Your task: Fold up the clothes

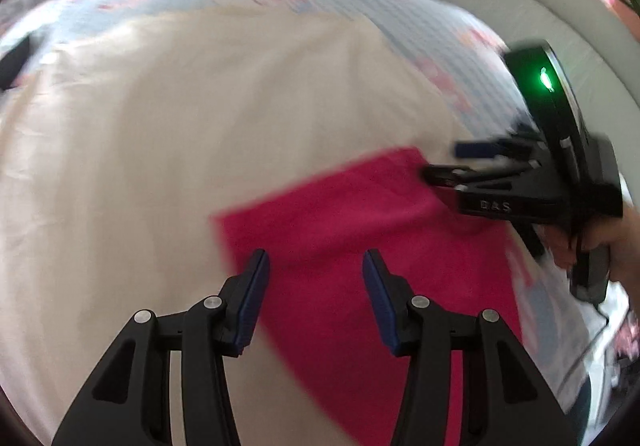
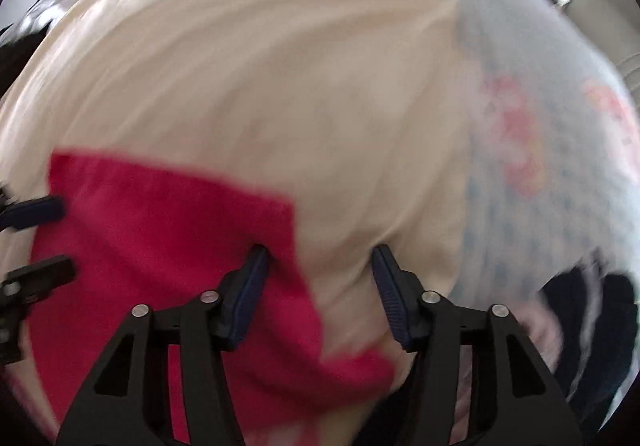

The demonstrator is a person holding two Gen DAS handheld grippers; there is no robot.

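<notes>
Both jaws stood spread. A red cloth (image 1: 360, 230) lay flat on a cream sheet (image 1: 200, 118), under the left hand-held gripper (image 1: 316, 266) and below the right hand-held gripper (image 2: 320, 266), touching neither.

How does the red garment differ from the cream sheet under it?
The red garment is vivid, small and straight-edged; the cream sheet is pale, far wider and lightly wrinkled. The garment lies on top; the sheet is underneath. Both are cloth, lying spread out.
</notes>
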